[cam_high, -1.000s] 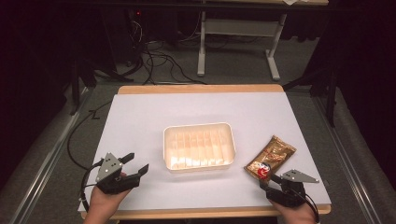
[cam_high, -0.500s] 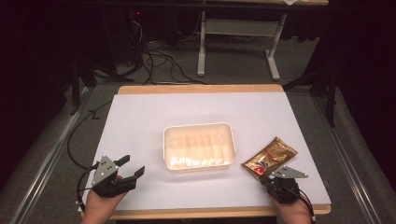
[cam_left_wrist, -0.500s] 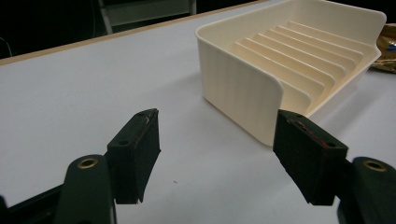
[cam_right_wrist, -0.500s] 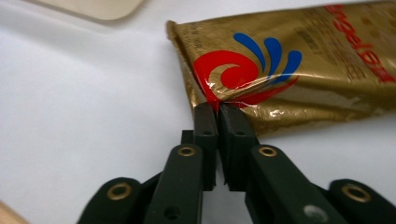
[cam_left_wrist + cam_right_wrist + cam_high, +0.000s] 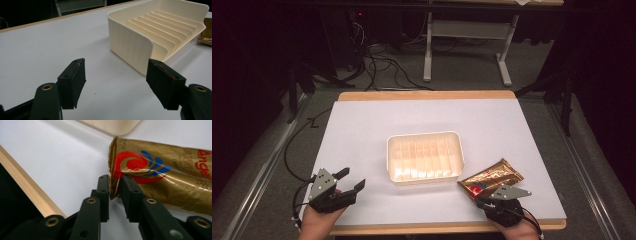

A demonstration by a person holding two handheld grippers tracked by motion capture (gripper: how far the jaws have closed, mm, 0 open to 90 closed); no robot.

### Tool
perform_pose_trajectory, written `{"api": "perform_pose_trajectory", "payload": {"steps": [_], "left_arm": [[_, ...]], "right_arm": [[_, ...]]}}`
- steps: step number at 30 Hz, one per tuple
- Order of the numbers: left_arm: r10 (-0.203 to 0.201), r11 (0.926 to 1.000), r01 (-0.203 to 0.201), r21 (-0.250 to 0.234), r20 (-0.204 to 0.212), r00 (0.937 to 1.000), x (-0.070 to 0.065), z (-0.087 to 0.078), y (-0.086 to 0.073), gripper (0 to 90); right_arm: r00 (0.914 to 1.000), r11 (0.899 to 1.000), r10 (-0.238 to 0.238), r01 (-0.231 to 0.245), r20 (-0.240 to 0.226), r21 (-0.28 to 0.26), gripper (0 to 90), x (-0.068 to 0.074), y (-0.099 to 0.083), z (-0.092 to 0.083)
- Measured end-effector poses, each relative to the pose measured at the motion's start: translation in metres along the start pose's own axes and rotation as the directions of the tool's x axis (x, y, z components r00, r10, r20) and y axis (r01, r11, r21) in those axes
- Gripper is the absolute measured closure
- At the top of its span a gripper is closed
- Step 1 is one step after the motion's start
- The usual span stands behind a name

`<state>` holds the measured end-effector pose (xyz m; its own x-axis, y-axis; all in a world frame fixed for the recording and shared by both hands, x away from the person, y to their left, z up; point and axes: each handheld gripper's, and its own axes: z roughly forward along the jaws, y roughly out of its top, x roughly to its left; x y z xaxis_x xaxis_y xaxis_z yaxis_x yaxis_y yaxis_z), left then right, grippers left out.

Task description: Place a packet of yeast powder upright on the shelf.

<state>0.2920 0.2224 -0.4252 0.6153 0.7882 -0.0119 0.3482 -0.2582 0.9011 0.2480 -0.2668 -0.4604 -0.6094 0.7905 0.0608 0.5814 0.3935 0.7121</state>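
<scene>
On the white table (image 5: 362,130), one ribbed tray (image 5: 424,157), one gold packet (image 5: 492,177) pinched by the right hand-held gripper (image 5: 479,199), left hand-held gripper (image 5: 349,180) agape.

We identify this as a lab or test workspace. The white table (image 5: 422,120) with wood edging stands on grey carpet in a dark room. Behind it we see loose black cables (image 5: 382,70) on the floor and a metal desk frame (image 5: 467,45).

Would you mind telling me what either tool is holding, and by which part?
The right tool pinches the gold snack packet at its sealed end edge. The left tool is open, holding nothing.
</scene>
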Motion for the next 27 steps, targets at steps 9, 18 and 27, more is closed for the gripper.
{"api": "perform_pose_trajectory", "payload": {"steps": [9,18,27], "left_arm": [[-0.002,1.0000,0.002,0.002,-0.004,1.0000,0.001,-0.002,-0.001,32.4],[-0.010,1.0000,0.010,0.001,-0.021,0.9997,0.002,-0.007,-0.005,32.3],[-0.028,0.9996,0.029,0.008,-0.041,0.9988,0.005,-0.016,-0.011,32.3]], "right_arm": [[0.9956,0.983,0.085,-0.077,0.040,-0.165,78.1,-0.016,0.004,-0.023],[0.9742,0.959,0.196,-0.167,0.112,-0.229,76.5,-0.052,0.000,-0.030],[0.9432,0.928,0.302,-0.258,0.138,-0.267,55.7,-0.083,-0.004,-0.031]]}}
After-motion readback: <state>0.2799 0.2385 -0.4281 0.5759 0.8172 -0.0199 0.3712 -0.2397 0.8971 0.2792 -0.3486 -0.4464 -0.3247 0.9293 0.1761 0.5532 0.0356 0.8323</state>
